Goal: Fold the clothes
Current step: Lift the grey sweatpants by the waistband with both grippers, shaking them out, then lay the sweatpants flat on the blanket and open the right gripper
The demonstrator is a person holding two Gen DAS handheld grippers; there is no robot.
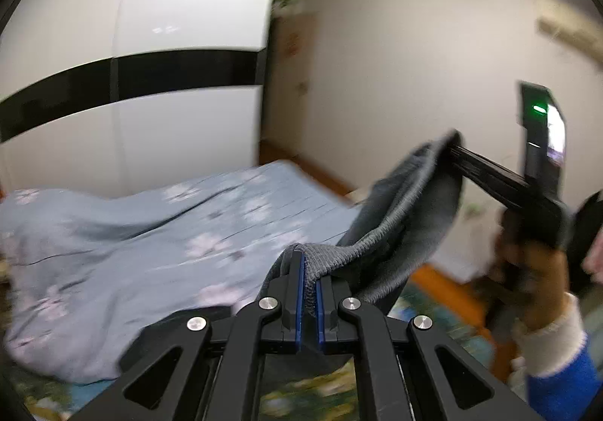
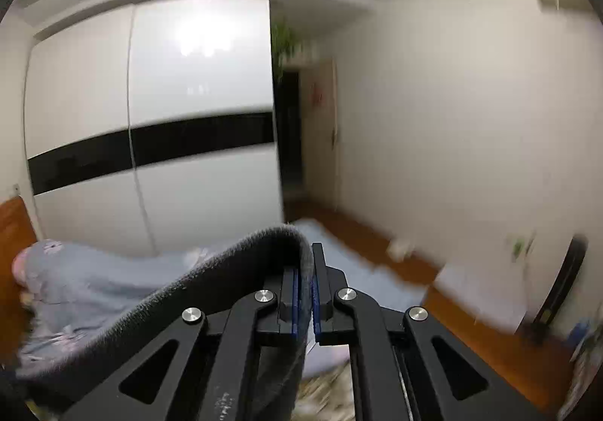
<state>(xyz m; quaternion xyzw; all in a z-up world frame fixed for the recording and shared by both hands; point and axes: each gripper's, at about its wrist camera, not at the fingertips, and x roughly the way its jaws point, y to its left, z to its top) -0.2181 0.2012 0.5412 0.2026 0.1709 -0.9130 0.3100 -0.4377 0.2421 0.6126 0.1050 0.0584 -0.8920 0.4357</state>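
Observation:
A grey knitted garment [image 1: 407, 202] hangs in the air, stretched between both grippers above the bed. My left gripper [image 1: 309, 270] is shut on one stretch of its ribbed edge. At the right of the left wrist view, my right gripper [image 1: 454, 150] pinches the other end, held higher by a person's hand [image 1: 535, 270]. In the right wrist view, my right gripper [image 2: 309, 270] is shut on the same grey garment [image 2: 211, 289], which droops away to the lower left.
A bed [image 1: 113, 251] with a pale blue flowered quilt lies below and ahead. A white wardrobe [image 1: 150, 63] with a black band stands behind it. A wooden floor strip [image 2: 471, 308] and a bare wall [image 2: 452, 119] are to the right.

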